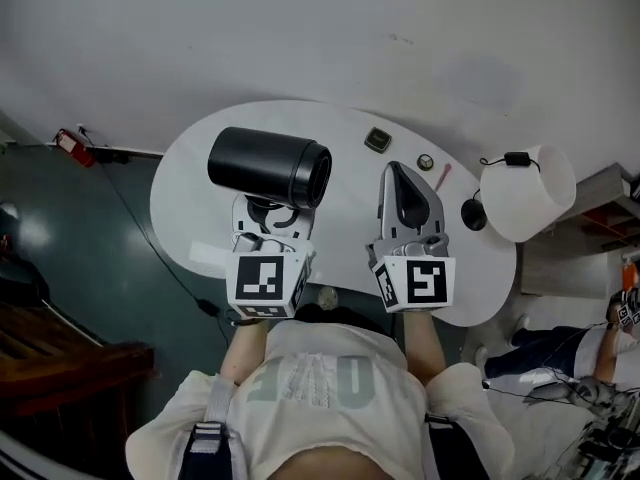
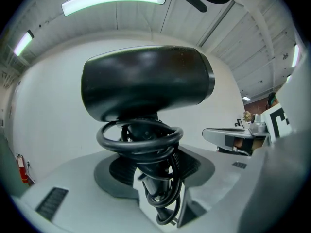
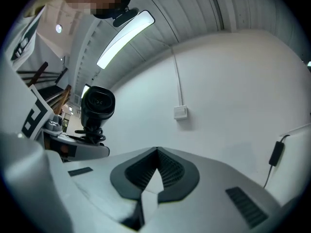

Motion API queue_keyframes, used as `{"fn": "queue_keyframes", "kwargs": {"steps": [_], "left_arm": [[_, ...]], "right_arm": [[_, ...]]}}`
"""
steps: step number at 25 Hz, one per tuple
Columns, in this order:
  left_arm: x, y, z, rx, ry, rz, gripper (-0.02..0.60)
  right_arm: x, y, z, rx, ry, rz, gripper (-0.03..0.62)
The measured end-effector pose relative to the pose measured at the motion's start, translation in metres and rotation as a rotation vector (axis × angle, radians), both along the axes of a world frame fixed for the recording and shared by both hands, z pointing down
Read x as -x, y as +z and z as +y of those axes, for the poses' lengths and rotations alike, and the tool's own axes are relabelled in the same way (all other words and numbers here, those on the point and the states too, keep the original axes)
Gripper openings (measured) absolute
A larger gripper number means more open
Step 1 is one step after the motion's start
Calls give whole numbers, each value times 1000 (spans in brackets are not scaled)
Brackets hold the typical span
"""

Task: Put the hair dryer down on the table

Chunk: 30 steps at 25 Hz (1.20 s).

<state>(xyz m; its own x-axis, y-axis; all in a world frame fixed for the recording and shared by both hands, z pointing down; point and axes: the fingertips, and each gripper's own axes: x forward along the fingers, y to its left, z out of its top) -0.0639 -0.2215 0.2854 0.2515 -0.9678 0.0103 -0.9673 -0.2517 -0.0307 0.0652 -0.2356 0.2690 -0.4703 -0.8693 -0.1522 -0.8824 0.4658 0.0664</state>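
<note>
Holding the hair dryer point(image 1: 268, 166) raised over the left part of the tabletop point(image 1: 185, 203), not resting on it, barrel crosswise with one end turned toward the right side. Pinched in the left claw point(image 2: 156, 198), clamped wide around the handle and the coiled cord point(image 2: 141, 139) together, probably to have the loose cable bundled and out of the way when lowering. Right claw point(image 3: 156, 155) pressed together on nothing, parked alongside and well apart from the dryer. Plenty of bare white surface beneath and beyond the barrel. Small items point(image 1: 377, 140) near the far edge and a lamp shade point(image 1: 528, 193) at the right end, so likely safest lowering left of centre, clear of the near rim.
</note>
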Motion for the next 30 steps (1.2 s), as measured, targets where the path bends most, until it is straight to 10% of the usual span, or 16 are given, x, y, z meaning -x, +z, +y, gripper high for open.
{"fn": "queue_keyframes", "kwargs": {"steps": [30], "left_arm": [[-11, 12, -95, 96, 66, -71, 226]], "right_arm": [[0, -1, -69, -1, 77, -20, 3]]}}
